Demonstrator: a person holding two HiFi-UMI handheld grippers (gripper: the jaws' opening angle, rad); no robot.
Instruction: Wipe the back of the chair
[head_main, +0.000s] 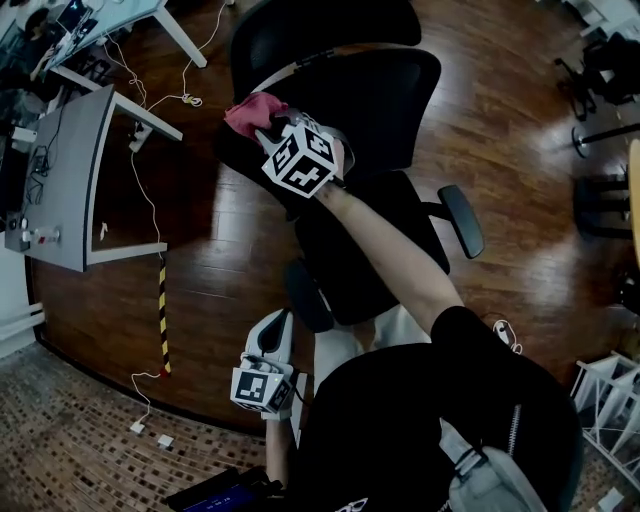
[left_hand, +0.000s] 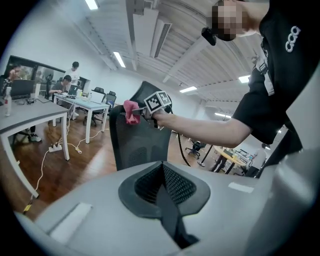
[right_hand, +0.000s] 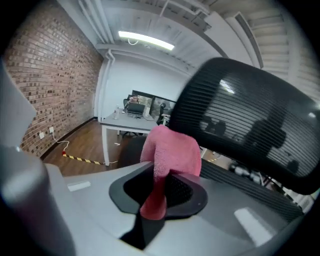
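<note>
Cloth, pink and bunched, is clamped between the jaws of the right gripper. Its lower fold is pinched deep in the throat between the jaws, and the bulk of it bulges out past the tips. From the head view, the right gripper reaches forward on an outstretched arm and the cloth sits at the upper left corner of the chair back, overlapping its black edge. The left gripper view shows the same corner side-on, with the cloth right at the top of the chair back. In the right gripper view the dark mesh of the chair curves just beyond and to the right of the cloth. The left gripper hangs low near the person's body, below the seat and well apart from the chair back. Its jaws are pressed together with nothing between them. A grey desk stands to the left on the wooden floor.
</note>
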